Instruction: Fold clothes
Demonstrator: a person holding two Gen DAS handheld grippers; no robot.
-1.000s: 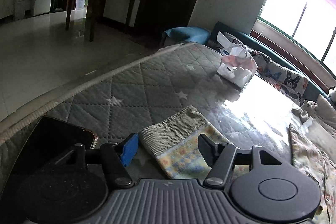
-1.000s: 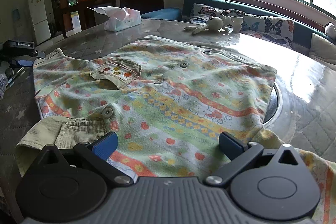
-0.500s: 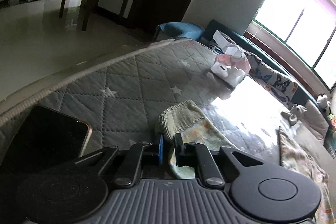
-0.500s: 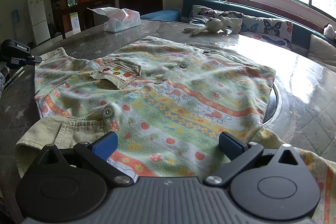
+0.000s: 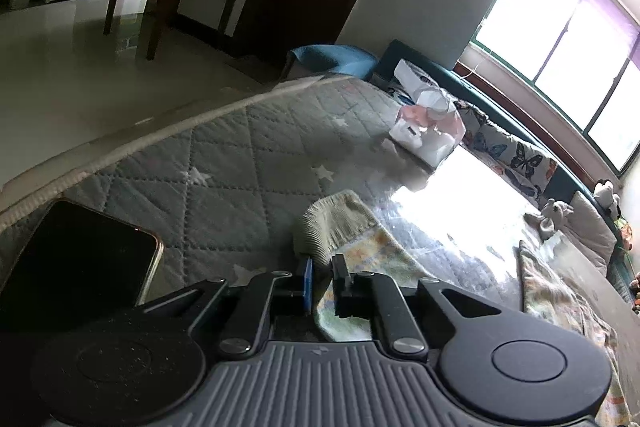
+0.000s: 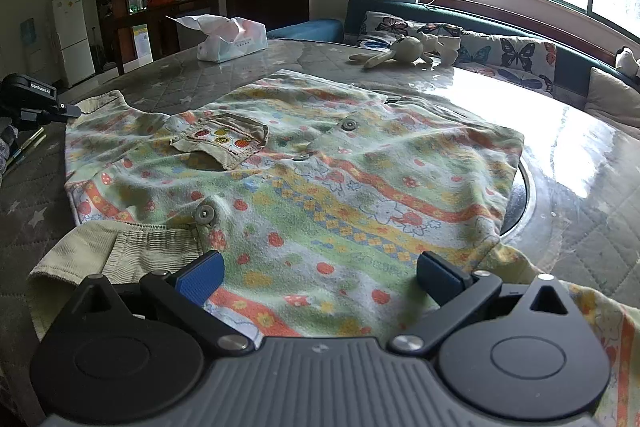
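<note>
Your left gripper (image 5: 322,281) has its jaws pinched on the ribbed cuff (image 5: 334,223) of the sleeve, near the table's left edge, just beside the phone (image 5: 76,259). Your right gripper (image 6: 320,273) is wide open, hovering low over the near hem of the shirt (image 6: 320,187), gripping nothing.

Shirt lies spread front-up in the middle of the round table (image 6: 580,195), buttons and chest pocket (image 6: 224,141) showing, both sleeves out to the sides. No fold visible yet, so the task looks barely started: one sleeve grabbed, nothing turned over.

Left to do, as I judge it: bring that sleeve in across the body, same for the other sleeve, then fold the body up.

Tissue pack (image 6: 232,39) and plush rabbit (image 6: 404,49) sit toward the far edge, well apart from the shirt. They shouldn't get in your way.
</note>
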